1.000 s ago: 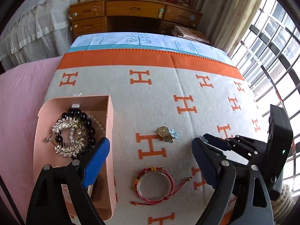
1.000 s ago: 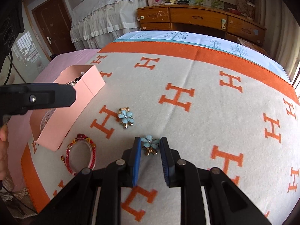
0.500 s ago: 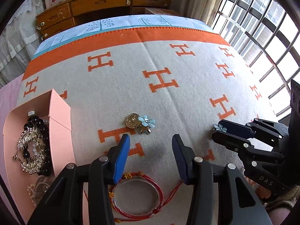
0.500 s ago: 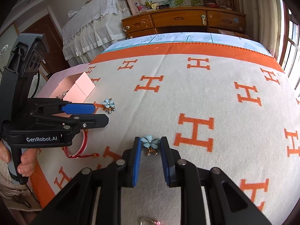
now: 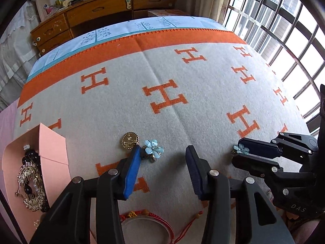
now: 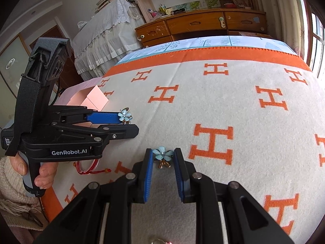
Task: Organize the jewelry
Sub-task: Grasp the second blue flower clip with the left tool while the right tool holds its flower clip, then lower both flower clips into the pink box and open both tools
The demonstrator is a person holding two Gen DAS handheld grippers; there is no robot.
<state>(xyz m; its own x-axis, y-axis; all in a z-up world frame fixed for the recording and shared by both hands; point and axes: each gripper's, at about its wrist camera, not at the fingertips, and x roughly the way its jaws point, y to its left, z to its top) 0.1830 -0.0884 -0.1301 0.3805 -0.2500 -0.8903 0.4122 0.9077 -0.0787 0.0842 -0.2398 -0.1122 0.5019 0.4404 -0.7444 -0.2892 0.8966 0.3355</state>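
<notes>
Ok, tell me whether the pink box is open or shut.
Open. The pink box has no lid over it, and the black bead bracelet and gold brooch inside show from above.

Daylight floods in from the barred window [image 5: 284, 46] to the right of my left claw [image 5: 162, 152], blowing its panes out to white. The blanket [image 5: 182, 105] is bright and evenly lit; I see a soft shadow just ahead of the claw's tips. Both views are sharp centrally, bowed and black-vignetted at their edges.
</notes>
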